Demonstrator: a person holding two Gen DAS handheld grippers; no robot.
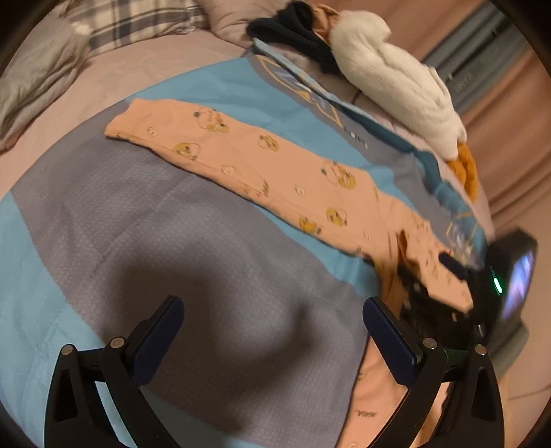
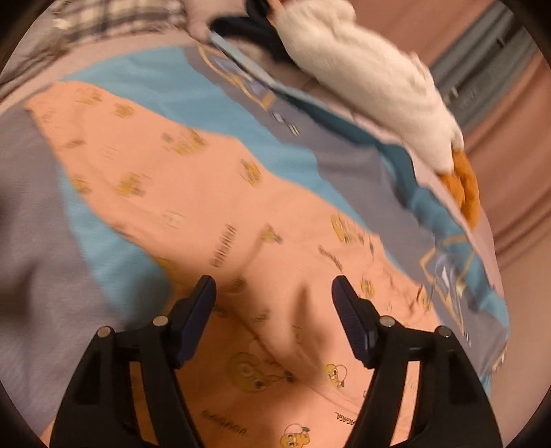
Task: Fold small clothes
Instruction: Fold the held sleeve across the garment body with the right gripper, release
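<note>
Peach pyjama garment (image 1: 261,162) with yellow cartoon prints, spread in a long strip across a blue and grey blanket (image 1: 144,220) on a bed, running from far left to near right. Same garment (image 2: 193,193) filling the middle of the right wrist view, blurred, one raised crease between the fingers.

Left gripper (image 1: 273,331) over bare grey blanket, jaws wide apart, nothing between them; right finger just beside the garment's near edge. Right gripper (image 2: 273,303) directly over the peach cloth, jaws apart, pads not pressing on the fabric, nothing held. Also seen from the left wrist view at the right edge (image 1: 444,275), blurred, at the garment's near right end.

White plush toy (image 1: 396,79) with orange feet at the far right edge of the bed, dark clothing (image 1: 296,31) beside it. Plaid pillow (image 1: 137,20) far left.
</note>
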